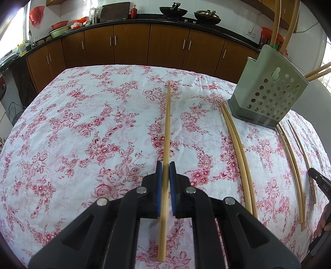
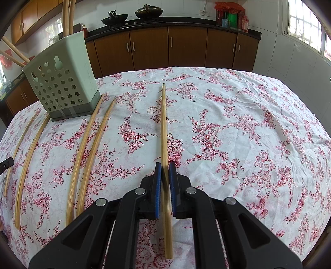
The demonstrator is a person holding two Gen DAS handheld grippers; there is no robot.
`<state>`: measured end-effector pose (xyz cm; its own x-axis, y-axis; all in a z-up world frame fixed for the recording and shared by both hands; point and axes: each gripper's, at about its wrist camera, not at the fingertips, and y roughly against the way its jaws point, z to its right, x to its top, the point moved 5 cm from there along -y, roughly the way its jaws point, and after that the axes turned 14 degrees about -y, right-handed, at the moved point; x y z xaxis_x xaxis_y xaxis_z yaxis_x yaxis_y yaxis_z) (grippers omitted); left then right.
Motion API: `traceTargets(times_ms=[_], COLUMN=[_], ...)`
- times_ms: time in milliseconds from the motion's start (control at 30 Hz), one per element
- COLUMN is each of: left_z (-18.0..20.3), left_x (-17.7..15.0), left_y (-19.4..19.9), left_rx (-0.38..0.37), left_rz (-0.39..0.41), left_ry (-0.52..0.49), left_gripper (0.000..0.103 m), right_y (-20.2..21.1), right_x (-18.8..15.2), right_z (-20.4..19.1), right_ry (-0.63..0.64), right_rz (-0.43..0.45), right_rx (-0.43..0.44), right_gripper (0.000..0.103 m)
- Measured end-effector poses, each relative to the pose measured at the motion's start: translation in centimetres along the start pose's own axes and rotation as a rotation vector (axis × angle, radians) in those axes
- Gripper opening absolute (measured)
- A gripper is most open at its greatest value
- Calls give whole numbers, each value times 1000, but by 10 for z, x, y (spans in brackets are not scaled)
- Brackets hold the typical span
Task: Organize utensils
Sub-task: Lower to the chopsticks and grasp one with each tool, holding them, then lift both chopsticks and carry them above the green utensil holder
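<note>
Two hand-held grippers each pinch a bamboo chopstick over a table draped in a red-and-white floral cloth [image 1: 82, 124]. The left gripper [image 1: 165, 167] has its blue pads pressed against the sides of a chopstick [image 1: 168, 124] that runs forward between the jaws, its thin tip pointing toward the far edge of the table. The right gripper [image 2: 165, 168] clamps its own chopstick [image 2: 163, 124] the same way, jaws closed tight on the shaft, with the thick end sticking out below the fingers. A pale green perforated holder [image 1: 266, 89] stands upright on the cloth between the two grippers, with several chopsticks already rising from its open top. Loose chopsticks lie flat on the cloth in front of it: in the left view a pair [image 1: 238, 149] side by side just left of the holder and more [image 1: 293, 165] to its right; in the right view, two [image 2: 91, 144] near the holder's base and two others [image 2: 29, 153] farther left. Behind the table, brown cabinets [image 2: 186, 45] carry a dark counter with two woks [image 2: 116, 18].
</note>
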<state>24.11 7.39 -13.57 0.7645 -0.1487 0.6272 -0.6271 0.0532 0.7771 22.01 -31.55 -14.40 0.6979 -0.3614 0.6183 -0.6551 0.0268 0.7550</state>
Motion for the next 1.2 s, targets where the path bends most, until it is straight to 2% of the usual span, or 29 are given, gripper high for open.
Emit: traceTargets(times_ms=[167, 500, 567, 667, 700, 900, 1033, 1200], left_z=[0, 19, 20, 17, 16, 9, 6, 18], left_x=[0, -20, -18, -3, 9, 61, 84, 103], left_y=[0, 16, 20, 48, 66, 132, 147, 170], left_rx=[0, 32, 27, 31, 34, 37, 19, -54], left_rz=[1, -21, -24, 65, 121, 326, 366, 401], left_ry=[-1, -123, -129, -125, -118, -59, -55, -80], left_gripper=[10, 8, 8, 8, 8, 8, 8, 8], right_y=[1, 7, 18, 48, 59, 119, 141, 169], right_x=[-1, -6, -1, 17, 24, 66, 81, 100], right_z=[1, 5, 4, 2, -2, -18, -24, -41], right_ry=[-3, -3, -7, -13, -13, -13, -20, -46], right_rz=[0, -2, 33, 126, 159, 341, 398, 434], right_rx=[3, 7, 16, 43, 53, 118, 153, 275], right_gripper=[9, 8, 8, 8, 8, 8, 8, 8])
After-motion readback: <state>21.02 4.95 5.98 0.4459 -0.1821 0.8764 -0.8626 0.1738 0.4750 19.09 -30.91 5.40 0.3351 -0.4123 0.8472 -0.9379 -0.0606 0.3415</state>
